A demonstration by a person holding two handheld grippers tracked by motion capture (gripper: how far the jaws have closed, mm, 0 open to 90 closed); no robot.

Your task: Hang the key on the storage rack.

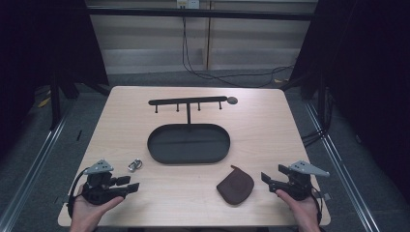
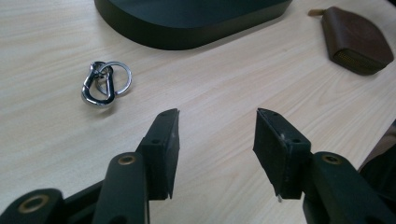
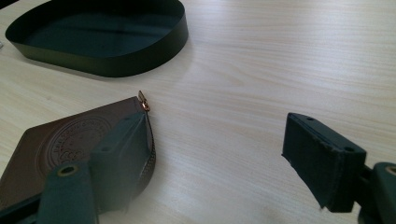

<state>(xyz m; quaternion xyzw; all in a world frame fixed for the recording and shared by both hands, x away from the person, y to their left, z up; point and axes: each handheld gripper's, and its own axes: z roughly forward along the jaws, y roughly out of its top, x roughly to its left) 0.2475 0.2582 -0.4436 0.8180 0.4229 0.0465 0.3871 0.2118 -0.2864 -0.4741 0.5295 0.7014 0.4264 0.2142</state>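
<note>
While unheld: one pouch (image 1: 235, 186), one keyring (image 1: 135, 165), one tray (image 1: 188, 143).

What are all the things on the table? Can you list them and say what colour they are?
Tray: 1, black, oval, table middle.
Hook rack: 1, black, standing at the tray's far side.
Key ring: 1, silver, with a clip, left of the tray.
Pouch: 1, brown, zipped, near edge, right of middle.
Table: 1, light wood.
Cable: 1, black, on the floor behind the table.
Left gripper: 1, black, open, near left corner.
Right gripper: 1, black, open, beside the pouch.
Hands: 2, holding the grippers.
</note>
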